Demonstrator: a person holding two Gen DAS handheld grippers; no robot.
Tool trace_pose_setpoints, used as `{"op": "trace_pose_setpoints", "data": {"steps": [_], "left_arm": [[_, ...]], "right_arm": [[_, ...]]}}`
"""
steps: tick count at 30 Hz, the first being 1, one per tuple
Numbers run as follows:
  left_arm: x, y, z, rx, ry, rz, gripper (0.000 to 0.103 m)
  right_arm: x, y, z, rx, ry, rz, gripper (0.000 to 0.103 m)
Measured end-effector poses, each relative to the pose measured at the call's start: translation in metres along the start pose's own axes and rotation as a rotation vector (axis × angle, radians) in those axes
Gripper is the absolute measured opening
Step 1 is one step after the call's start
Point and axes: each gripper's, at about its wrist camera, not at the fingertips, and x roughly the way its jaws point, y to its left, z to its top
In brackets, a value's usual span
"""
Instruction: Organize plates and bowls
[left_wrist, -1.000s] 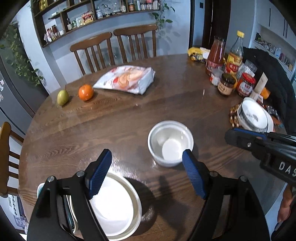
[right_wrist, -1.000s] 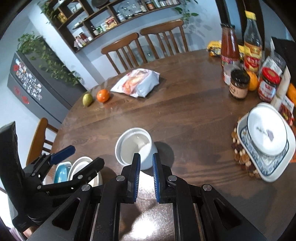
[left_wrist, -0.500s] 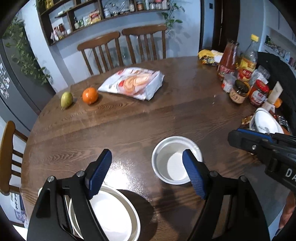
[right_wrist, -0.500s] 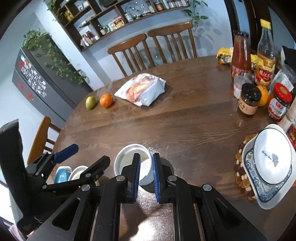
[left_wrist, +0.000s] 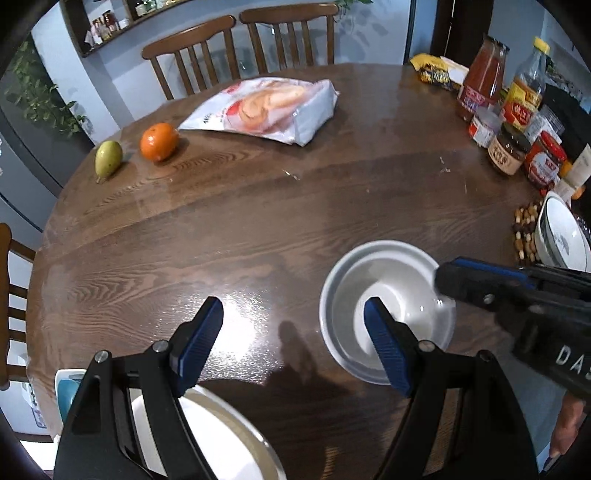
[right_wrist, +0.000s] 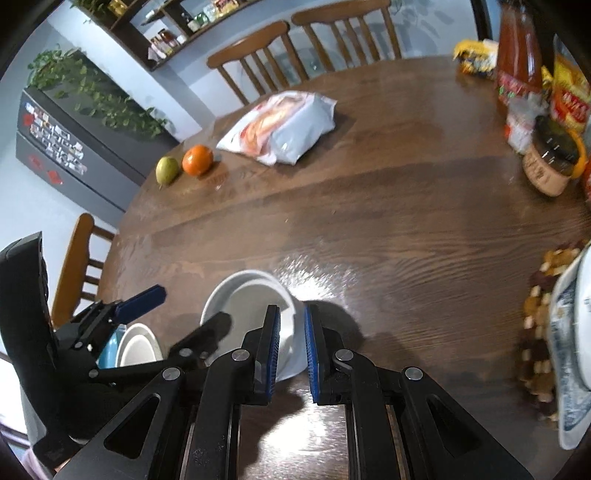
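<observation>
A white bowl (right_wrist: 243, 310) sits low over the wooden table (right_wrist: 406, 229), and I cannot tell whether it touches the wood. My right gripper (right_wrist: 291, 314) is shut on its right rim; in the left wrist view that same right gripper (left_wrist: 443, 277) meets the rim of the white bowl (left_wrist: 384, 295). My left gripper (left_wrist: 293, 306) is open and holds nothing, with its right finger in front of the bowl. Under the left gripper lie a white plate (left_wrist: 221, 435) and a blue dish (left_wrist: 68, 391). The left gripper (right_wrist: 181, 310) also shows beside the bowl.
At the right edge, a white bowl on a blue-patterned plate (right_wrist: 569, 332) rests on a beaded mat (left_wrist: 524, 229). Jars and bottles (left_wrist: 509, 147) crowd the far right. A snack bag (left_wrist: 266, 107), an orange (left_wrist: 159, 142) and a pear (left_wrist: 107, 157) lie at the back, with chairs behind them.
Both grippers have come down closer to the table. The white bowl travelled with the right gripper. The patterned plate stack slid to the right edge of the right wrist view.
</observation>
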Motion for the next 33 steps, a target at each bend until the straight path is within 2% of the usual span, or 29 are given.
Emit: {"op": "trace_pose_setpoints", "data": {"steps": [3, 13, 21, 23, 28, 32, 33], "left_arm": [[0.005, -0.003, 0.0, 0.006, 0.014, -0.01, 0.078], [0.02, -0.011, -0.001, 0.021, 0.044, -0.017, 0.077], [0.027, -0.013, -0.002, 0.027, 0.061, -0.02, 0.07], [0.029, -0.014, -0.002, 0.03, 0.066, -0.025, 0.062], [0.03, -0.015, -0.001, 0.025, 0.066, -0.038, 0.055], [0.029, -0.02, -0.002, 0.029, 0.07, -0.068, 0.039], [0.028, -0.021, -0.002, 0.029, 0.07, -0.072, 0.038]], "right_arm": [[0.008, -0.001, -0.001, -0.002, 0.015, 0.003, 0.017], [0.023, -0.003, -0.001, -0.005, 0.054, -0.007, 0.018], [0.03, -0.004, -0.002, -0.022, 0.066, -0.015, 0.018], [0.03, -0.004, -0.002, -0.02, 0.066, -0.012, 0.018], [0.031, -0.004, -0.002, -0.026, 0.067, -0.009, 0.018], [0.031, -0.004, -0.001, -0.033, 0.07, -0.01, 0.018], [0.031, -0.004, -0.001, -0.034, 0.069, -0.013, 0.018]]}}
